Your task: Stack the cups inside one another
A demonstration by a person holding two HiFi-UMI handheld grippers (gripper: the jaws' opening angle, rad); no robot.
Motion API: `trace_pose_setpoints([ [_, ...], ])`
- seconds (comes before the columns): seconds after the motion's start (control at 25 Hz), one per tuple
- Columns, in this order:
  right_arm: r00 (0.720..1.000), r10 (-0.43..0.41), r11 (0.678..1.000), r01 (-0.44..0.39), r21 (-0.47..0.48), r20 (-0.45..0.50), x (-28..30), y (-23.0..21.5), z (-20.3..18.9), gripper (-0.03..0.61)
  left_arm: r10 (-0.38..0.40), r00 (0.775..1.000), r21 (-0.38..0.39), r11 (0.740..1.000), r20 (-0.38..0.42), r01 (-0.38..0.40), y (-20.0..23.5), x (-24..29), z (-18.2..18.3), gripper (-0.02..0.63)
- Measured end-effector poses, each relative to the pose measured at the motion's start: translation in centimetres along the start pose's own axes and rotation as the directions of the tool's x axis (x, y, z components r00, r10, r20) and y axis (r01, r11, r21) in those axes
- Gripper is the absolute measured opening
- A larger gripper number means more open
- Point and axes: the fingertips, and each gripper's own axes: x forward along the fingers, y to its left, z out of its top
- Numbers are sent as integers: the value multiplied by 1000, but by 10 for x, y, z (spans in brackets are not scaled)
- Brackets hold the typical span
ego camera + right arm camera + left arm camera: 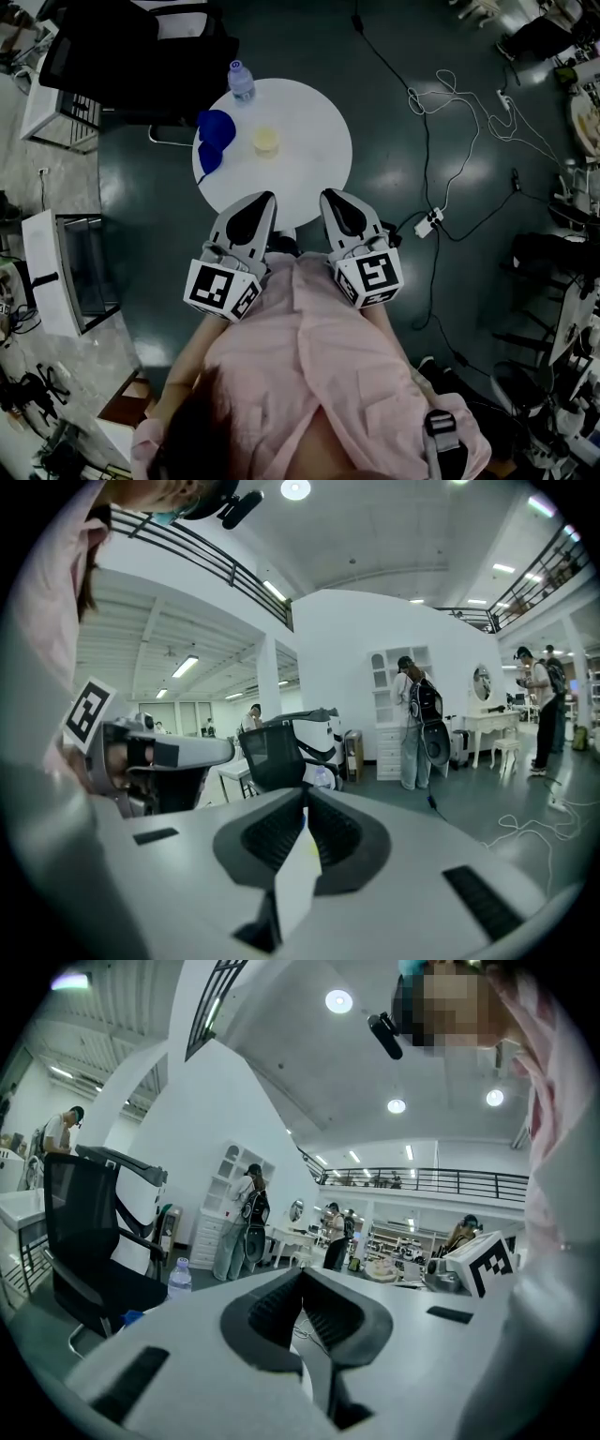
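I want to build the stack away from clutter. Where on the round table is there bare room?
The right half of the white table, right of the yellow cup, is bare, as is the near strip below it. The left rim is crowded: blue cups, water bottle behind them.

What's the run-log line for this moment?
phase: pre-grasp | left gripper: shut, empty | right gripper: shut, empty | blue cups, yellow cup: apart on table | bottle: far edge

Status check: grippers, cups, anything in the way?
Left gripper and right gripper shut, empty, at table near edge. Yellow cup, blue cup apart, unstacked. Bottle at far edge.
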Motion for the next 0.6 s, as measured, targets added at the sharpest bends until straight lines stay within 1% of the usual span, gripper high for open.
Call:
trace_pose_setpoints([
  [0.2, 1000, 3, 1000, -3, 0, -2, 1, 1, -4, 37, -6, 1000, -9, 1000, -2, 6, 1, 0, -5, 18],
  [0.32, 1000, 5, 1000, -5, 1, -6, 1, 1, -4, 38, -11, 1000, 0, 1000, -6, 11, -1, 1, -4, 18],
  [0.6, 1000, 6, 1000, -6, 10, -5, 3, 2, -5, 37, 4, 1000, 2, 1000, -1, -4, 3, -2, -4, 18],
])
